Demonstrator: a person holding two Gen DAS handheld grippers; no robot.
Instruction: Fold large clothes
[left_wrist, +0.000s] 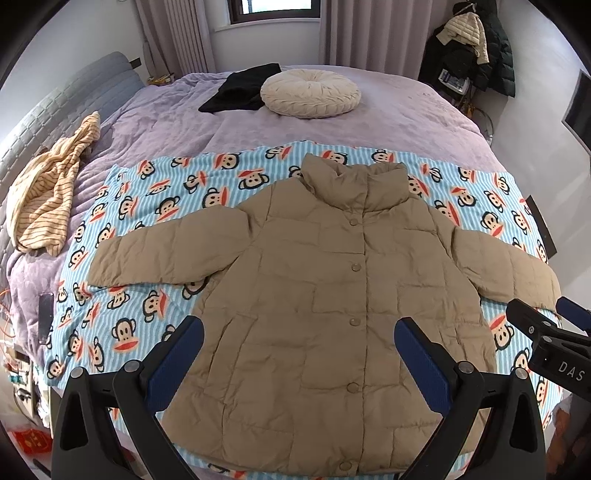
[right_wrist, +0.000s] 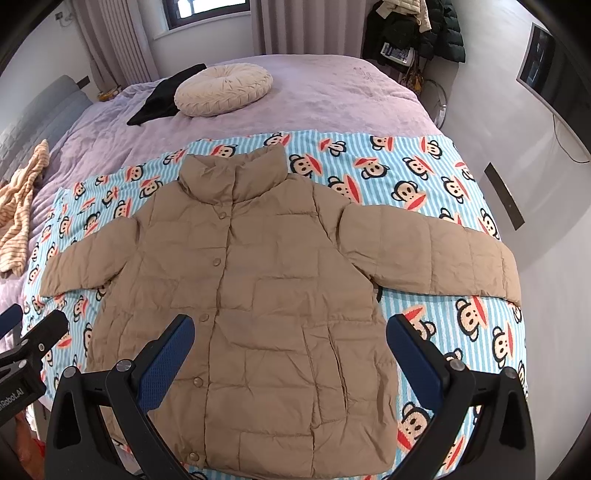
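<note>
A tan puffer jacket (left_wrist: 325, 295) lies flat and buttoned, front up, on a monkey-print blanket (left_wrist: 147, 199), with both sleeves spread out sideways and the collar pointing to the far side. In the right wrist view the same jacket (right_wrist: 258, 295) fills the middle of the blanket (right_wrist: 424, 177). My left gripper (left_wrist: 299, 332) hovers open above the jacket's lower left half, nothing between its blue pads. My right gripper (right_wrist: 290, 332) hovers open above the lower right half, also holding nothing. Each gripper shows at the edge of the other's view: the right one (left_wrist: 546, 325), the left one (right_wrist: 33, 328).
The blanket lies on a bed with a lilac cover (left_wrist: 388, 110). At the far side sit a round cream cushion (left_wrist: 310, 92) and a black garment (left_wrist: 240, 88). A yellow striped garment (left_wrist: 48, 195) lies crumpled at the left. Coats (left_wrist: 476, 44) hang in the far right corner.
</note>
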